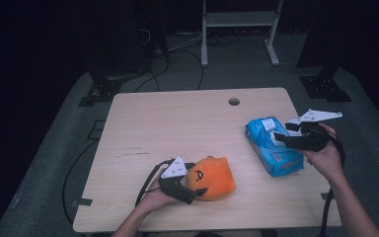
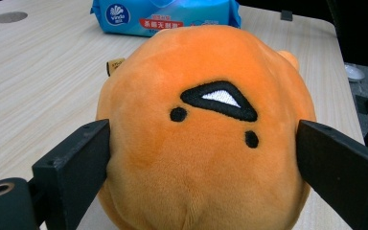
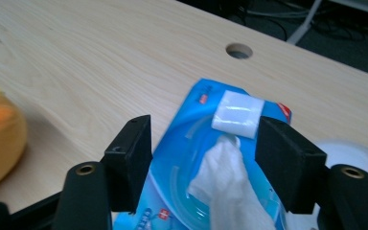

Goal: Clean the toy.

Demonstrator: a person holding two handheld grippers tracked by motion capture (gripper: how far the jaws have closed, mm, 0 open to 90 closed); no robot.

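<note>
Soft plush clamped, loose wipe waiting between spread jaws

The left tool (image 1: 199, 191) pinches the orange plush (image 2: 206, 129) by its flanks at the surface's (image 1: 177, 123) near edge; it looks light and squashy, so a grip across the middle should hold. Over the blue wipes pack (image 3: 206, 158) at the right, the right tool (image 3: 199, 163) stands spread around the limp, tear-prone wipe (image 3: 225, 177); best pinched low, near the opening
</note>
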